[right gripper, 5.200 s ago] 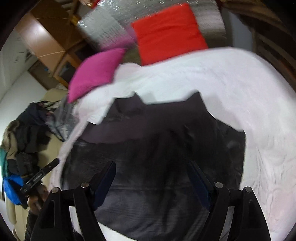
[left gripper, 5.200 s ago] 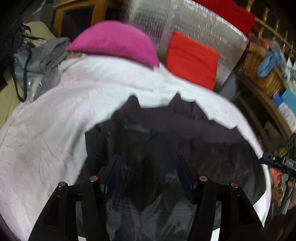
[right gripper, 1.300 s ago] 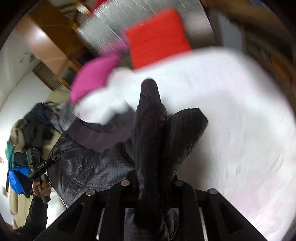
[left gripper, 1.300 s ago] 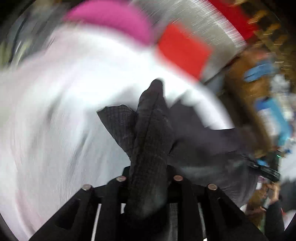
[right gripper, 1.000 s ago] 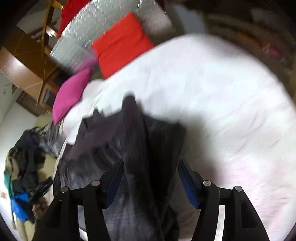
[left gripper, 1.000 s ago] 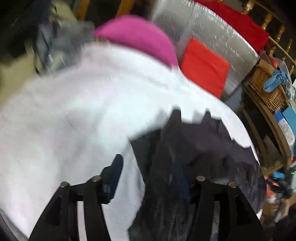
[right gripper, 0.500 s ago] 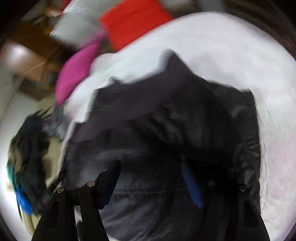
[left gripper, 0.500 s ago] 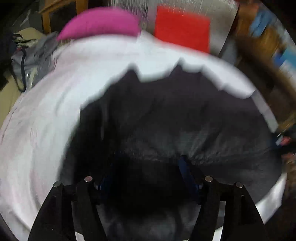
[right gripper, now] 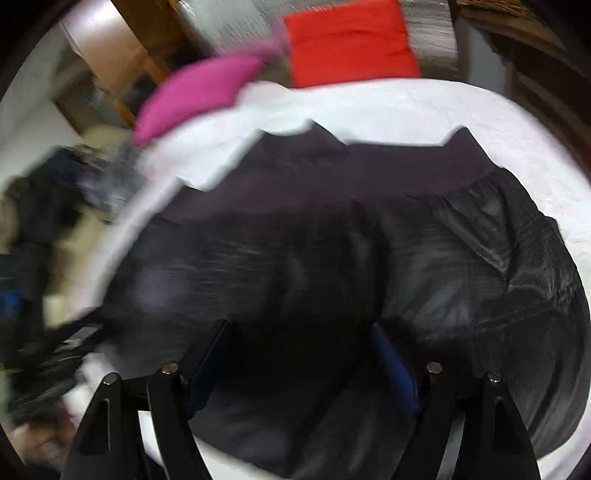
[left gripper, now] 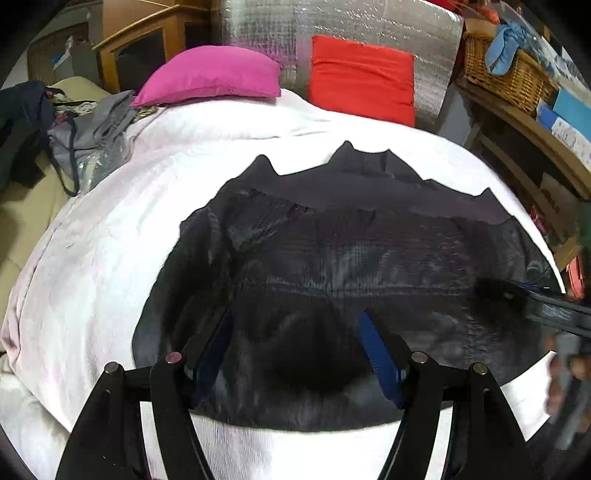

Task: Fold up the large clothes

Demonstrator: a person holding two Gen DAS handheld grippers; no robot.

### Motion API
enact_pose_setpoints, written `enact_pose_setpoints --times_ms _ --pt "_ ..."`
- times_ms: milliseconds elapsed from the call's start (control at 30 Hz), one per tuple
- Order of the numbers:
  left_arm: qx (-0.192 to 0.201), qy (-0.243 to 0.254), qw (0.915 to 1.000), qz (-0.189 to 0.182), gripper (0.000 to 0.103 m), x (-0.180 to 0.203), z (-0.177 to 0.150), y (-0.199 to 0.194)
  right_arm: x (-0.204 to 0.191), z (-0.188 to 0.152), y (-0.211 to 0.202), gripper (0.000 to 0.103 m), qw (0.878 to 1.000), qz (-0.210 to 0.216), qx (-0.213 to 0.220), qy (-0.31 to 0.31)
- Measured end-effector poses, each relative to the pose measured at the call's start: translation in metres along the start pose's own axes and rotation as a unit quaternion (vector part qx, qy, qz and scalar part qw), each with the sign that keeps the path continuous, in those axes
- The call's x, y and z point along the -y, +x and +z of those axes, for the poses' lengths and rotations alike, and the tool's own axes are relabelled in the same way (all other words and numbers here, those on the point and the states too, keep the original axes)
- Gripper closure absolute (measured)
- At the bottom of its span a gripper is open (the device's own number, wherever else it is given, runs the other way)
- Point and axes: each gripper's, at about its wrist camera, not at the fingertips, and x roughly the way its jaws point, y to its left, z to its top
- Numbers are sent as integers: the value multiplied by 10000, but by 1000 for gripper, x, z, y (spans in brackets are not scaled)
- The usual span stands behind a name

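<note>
A large black garment [left gripper: 332,258] lies folded on the white bedsheet [left gripper: 92,258]; it also fills the right wrist view [right gripper: 369,258]. My left gripper [left gripper: 297,325] is open and empty, just above the garment's near edge. My right gripper [right gripper: 301,336] is open and empty over the near part of the garment; it also shows as a dark blurred shape at the right edge of the left wrist view [left gripper: 535,299]. The right wrist view is motion-blurred.
A pink pillow [left gripper: 210,75] and a red cushion [left gripper: 364,77] lean at the head of the bed against silver insulation [left gripper: 332,22]. A grey bag [left gripper: 92,136] and dark clothes lie at the left. A wicker basket [left gripper: 506,74] stands on a wooden shelf at the right.
Both grippers were shut on raised folds of the garment, then let go and opened. The garment now lies down on the bed, and both grippers have pulled back to its near edge.
</note>
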Motion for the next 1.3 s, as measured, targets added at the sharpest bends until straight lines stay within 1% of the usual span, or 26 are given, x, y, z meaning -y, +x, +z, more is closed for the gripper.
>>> enact_pose_setpoints --times_ms 67,100,167,267,333,367,400,433,500,567,667,733,833,900,1067,1300 --pt "48 -1 10000 -44 30 0 -5 -10 -1 5 -13 23 9995 -56 181 238" --pt "69 -1 10000 -31 28 4 -5 -9 -4 5 -22 23 9992 -43 291 254" --pt "156 -27 9999 -5 25 5 -7 -16 -14 -2 -47 23 9984 -68 558 80" --pt "334 -83 9994 52 21 5 -13 -33 -28 -17 -82 23 9957 -286 862 -163" --pt "546 -140 9983 131 18 5 -20 -49 -36 -43 -113 22 9929 -417 1080 -271" --pt "647 -161 9975 214 14 6 -24 -58 -38 -54 -124 19 9919 -540 1112 -278" --pt "711 -170 9970 260 11 7 -27 -63 -41 -65 -132 8 9901 -753 1154 -251" --pt "799 -190 9962 301 9 10 -32 -71 -44 -78 -140 2 9879 -879 1259 -235" --pt "857 -197 9958 256 9 15 -40 -80 -50 -101 -149 2 9867 -910 1325 -257" --pt "811 -196 9965 45 9 22 -48 -89 -49 -123 -158 2 9852 -1069 1314 -266" --pt "920 -186 9956 -19 9 31 -58 -102 -52 -139 -166 2 9818 -1227 1414 -307" --pt "974 -91 9952 43 9 38 -61 -109 -55 -146 -175 2 9786 -1283 1566 -358" --pt "1070 -20 9942 140 1 44 -63 -119 -59 -150 -186 1 9746 -1308 1772 -395" --pt "1141 3 9934 138 0 47 -63 -125 -58 -150 -194 1 9732 -1289 1873 -353" --pt "1224 92 9924 118 0 52 -64 -132 -58 -149 -201 1 9717 -1255 1970 -350" --pt "1237 202 9920 173 0 56 -67 -131 -57 -148 -197 1 9719 -1304 1932 -328"
